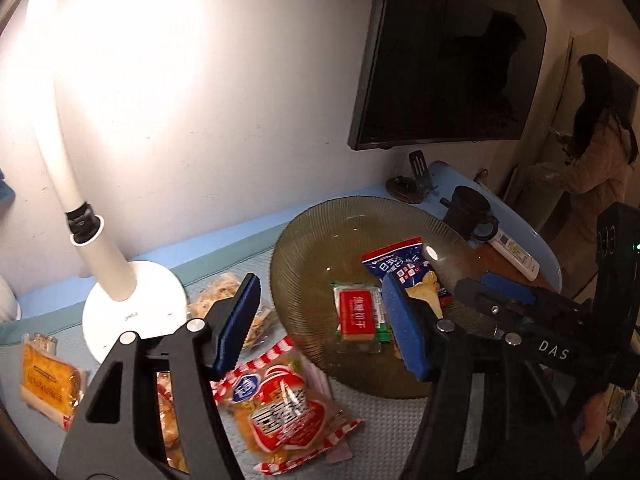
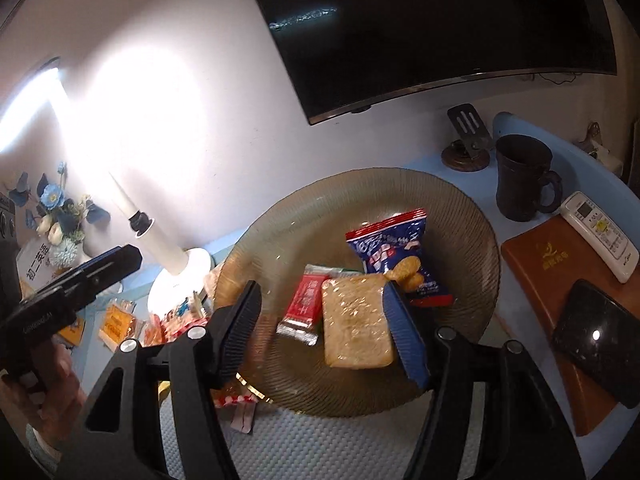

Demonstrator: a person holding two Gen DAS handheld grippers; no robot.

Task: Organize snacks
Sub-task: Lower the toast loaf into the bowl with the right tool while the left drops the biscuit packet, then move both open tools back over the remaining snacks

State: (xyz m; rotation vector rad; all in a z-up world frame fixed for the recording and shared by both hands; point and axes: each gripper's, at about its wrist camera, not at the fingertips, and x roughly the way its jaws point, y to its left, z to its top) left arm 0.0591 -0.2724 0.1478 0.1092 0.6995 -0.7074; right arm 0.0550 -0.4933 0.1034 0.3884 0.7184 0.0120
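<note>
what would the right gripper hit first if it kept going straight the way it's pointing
Most likely the clear-wrapped cracker lying in the glass plate, which sits between the open right gripper; depth is hard to judge.

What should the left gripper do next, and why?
Probably lower the open left gripper onto the red-and-white striped snack pack just below it. That pack lies on the mat outside the glass plate, which already holds three snacks, and the right gripper hangs open over the plate, holding nothing.
</note>
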